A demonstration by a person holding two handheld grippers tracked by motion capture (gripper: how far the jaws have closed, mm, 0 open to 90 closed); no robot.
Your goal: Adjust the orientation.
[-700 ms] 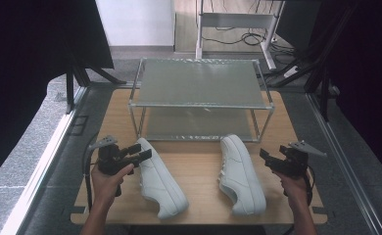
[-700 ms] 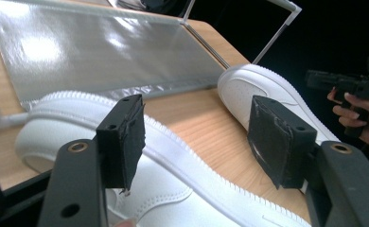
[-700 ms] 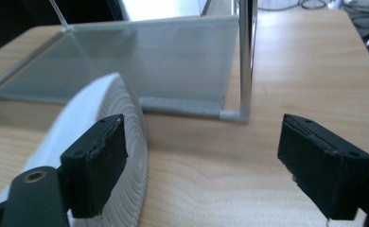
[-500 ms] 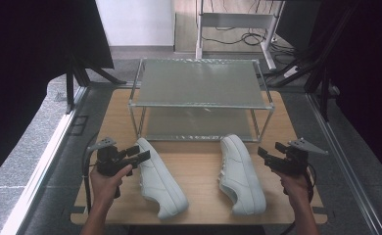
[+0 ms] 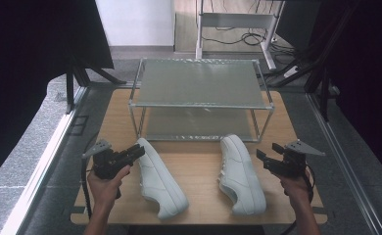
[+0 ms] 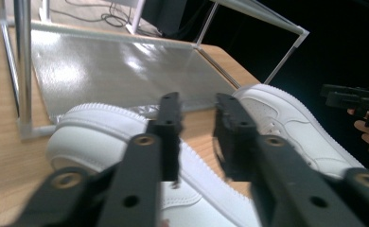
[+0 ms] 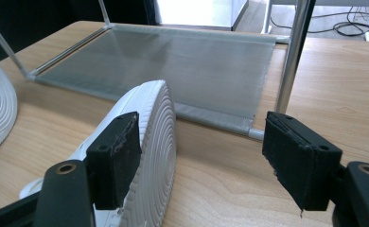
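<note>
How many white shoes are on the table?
2. The left shoe lies on the wooden table beside the left hand-held gripper. The right shoe lies near the right hand-held gripper. Both sit in front of the rack.

Wooden table [image 5: 199, 169], wire shelf rack [image 5: 199, 83] at back, two white sneakers [image 5: 160, 178] [image 5: 240, 174] in front

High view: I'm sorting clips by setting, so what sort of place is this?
Probably a lab or recording workspace, not a home: a wooden table ringed by black curtains, loose cables on the floor behind it, and a small metal shoe rack with two white sneakers set out as props.
</note>
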